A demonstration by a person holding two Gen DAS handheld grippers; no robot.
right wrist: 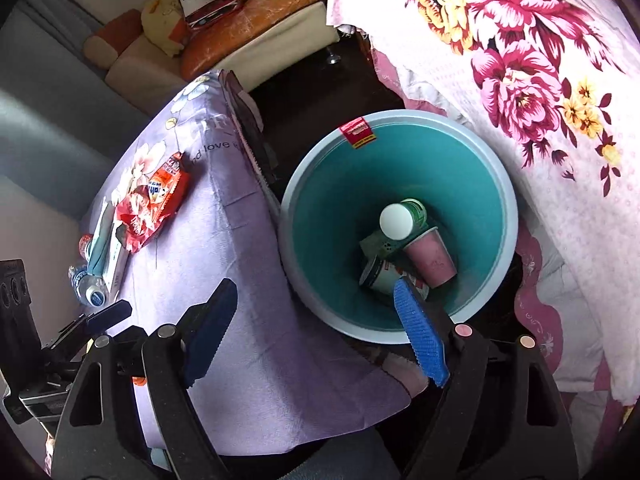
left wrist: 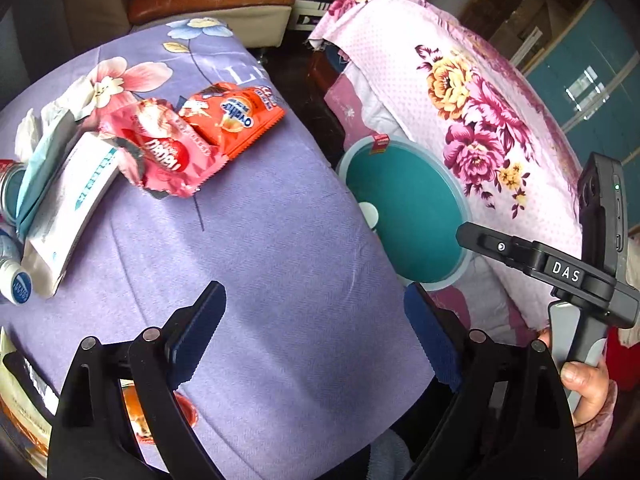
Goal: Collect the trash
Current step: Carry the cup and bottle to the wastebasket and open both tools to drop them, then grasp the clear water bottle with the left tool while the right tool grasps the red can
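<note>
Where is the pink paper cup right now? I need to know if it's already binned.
In the right wrist view, the pink paper cup lies tilted at the bottom of the teal bin, beside a white-capped green container.

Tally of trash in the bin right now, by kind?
Bottle or can with white cap: 1
Pink paper cup: 1
White can: 1
Greenish flat item, unclear: 1
Total: 4 visible in the teal bin

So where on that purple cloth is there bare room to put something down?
The near half of the purple cloth is bare, from the snack wrappers to the bin. The far left corner is crowded: wrappers, tissue pack, bottles.
</note>
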